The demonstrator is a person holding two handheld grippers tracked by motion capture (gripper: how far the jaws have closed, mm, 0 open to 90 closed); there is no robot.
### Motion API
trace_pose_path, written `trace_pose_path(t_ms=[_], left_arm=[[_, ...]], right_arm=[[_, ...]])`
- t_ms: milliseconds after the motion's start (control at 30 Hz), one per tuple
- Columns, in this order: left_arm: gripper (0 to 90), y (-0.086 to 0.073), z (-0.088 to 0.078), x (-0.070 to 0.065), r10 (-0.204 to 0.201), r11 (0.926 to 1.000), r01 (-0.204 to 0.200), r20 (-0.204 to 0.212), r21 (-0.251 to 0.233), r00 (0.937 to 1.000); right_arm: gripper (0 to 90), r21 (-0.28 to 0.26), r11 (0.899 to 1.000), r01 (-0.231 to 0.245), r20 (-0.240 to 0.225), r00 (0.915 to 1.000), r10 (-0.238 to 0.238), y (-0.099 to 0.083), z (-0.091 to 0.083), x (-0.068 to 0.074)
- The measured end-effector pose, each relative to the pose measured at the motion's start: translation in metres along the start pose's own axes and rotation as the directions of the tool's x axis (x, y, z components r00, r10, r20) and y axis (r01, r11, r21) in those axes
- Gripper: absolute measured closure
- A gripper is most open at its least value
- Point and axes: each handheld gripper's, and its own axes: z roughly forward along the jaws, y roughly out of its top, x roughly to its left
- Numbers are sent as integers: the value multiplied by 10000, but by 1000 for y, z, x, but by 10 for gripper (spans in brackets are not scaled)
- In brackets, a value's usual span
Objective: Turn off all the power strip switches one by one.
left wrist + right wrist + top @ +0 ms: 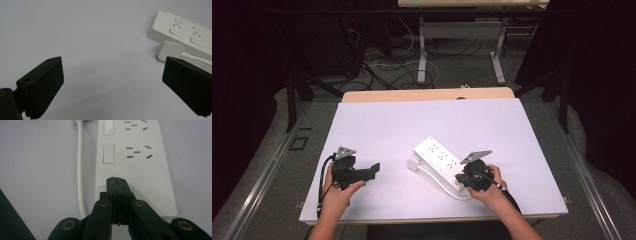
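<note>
A white power strip (438,156) lies at an angle on the table, right of the middle. Its white plug (413,164) rests beside its far left end, and the white cable (443,184) curls along its near side. My right gripper (460,180) is shut with nothing between its jaws. In the right gripper view the joined tips (117,181) sit over a square button at the near end of the strip (140,165), beside the cable (79,170). My left gripper (371,171) rests on the table to the left, open (112,75), and faces the plug (170,50) and the strip (185,30).
The table top (422,120) is a white sheet with a wooden edge at the back. Beyond it stand dark frames, a desk's legs (422,55) and loose cables on the floor. A hand holds each gripper from the near edge.
</note>
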Motion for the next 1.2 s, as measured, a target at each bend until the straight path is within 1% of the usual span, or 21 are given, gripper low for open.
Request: trace_pose_path(t_ms=[67, 100, 167, 200, 233, 367, 533, 567, 600, 633, 667, 733, 767, 833, 867, 967, 1000, 1033, 1067, 1100, 1200], left_arm=[[37, 0, 0, 0, 0, 10000, 0, 0, 1, 10000], [37, 0, 0, 0, 5, 10000, -5, -4, -3, 10000], [38, 0, 0, 0, -1, 10000, 1, -1, -10, 10000], [38, 0, 0, 0, -4, 10000, 4, -3, -12, 10000], [38, 0, 0, 0, -9, 10000, 9, -6, -17, 10000], [39, 0, 0, 0, -51, 10000, 51, -12, 12, 10000], [40, 0, 0, 0, -62, 10000, 61, -41, -71, 10000], [40, 0, 0, 0, -64, 9999, 63, -49, -80, 10000], [40, 0, 0, 0, -60, 9999, 59, -64, -82, 10000], [40, 0, 0, 1, -63, 9999, 63, -59, -107, 10000], [40, 0, 0, 1, -69, 9999, 69, -54, -110, 10000], [40, 0, 0, 1, -65, 9999, 64, -60, -109, 10000], [40, 0, 0, 0, -64, 9999, 63, -60, -116, 10000], [41, 0, 0, 1, -69, 9999, 69, -57, -116, 10000], [41, 0, 0, 1, -62, 9999, 62, -56, -109, 10000], [41, 0, 0, 1, -51, 9999, 51, -55, -96, 10000], [41, 0, 0, 1, -59, 9999, 58, -49, -103, 10000], [41, 0, 0, 1, -63, 9999, 62, -38, -123, 10000], [41, 0, 0, 1, -69, 9999, 68, -45, -123, 10000], [42, 0, 0, 1, -85, 9999, 84, -38, -134, 10000], [42, 0, -1, 2, -73, 9999, 73, -37, -105, 10000]], right_arm=[[900, 75, 10000, -14, -23, 10000, 14, 1, 0, 0], [900, 15, 9999, 104, -47, 9999, -104, 2, 0, 1], [900, 51, 10000, 64, -45, 10000, -64, 4, 1, 2], [900, -12, 9999, 170, -100, 9998, -170, 5, 1, 1], [900, -65, 10000, 35, -96, 9999, -36, 6, 2, 2], [900, -94, 9999, 107, -177, 9998, -109, 11, 3, 1], [900, -25, 10000, 56, -219, 9997, -56, 17, 6, 2], [900, -33, 9999, 141, -256, 9996, -142, 18, 7, 2], [900, 145, 9998, 110, -262, 9996, -106, 23, 7, 3], [900, 61, 9996, 291, -283, 9992, -289, 25, 9, 2], [900, -20, 9999, 170, -230, 9996, -170, 26, 10, 4], [900, -36, 9998, 198, -205, 9996, -198, 28, 11, 4], [900, 83, 9999, 112, -266, 9996, -110, 33, 13, 5], [900, 94, 9997, 242, -212, 9995, -240, 37, 15, 6], [900, 246, 9994, 257, -264, 9993, -251, 39, 16, 6], [900, 164, 9997, 197, -296, 9994, -192, 42, 19, 6], [900, 99, 9990, 446, -358, 9984, -442, 45, 22, 4], [900, 200, 9996, 194, -371, 9991, -187, 47, 23, 6], [900, 200, 9996, 194, -371, 9991, -187, 47, 23, 6], [900, 455, 9989, 150, -422, 9990, -131, 48, 22, 6], [900, 337, 9993, 168, -392, 9991, -155, 50, 28, 5]])
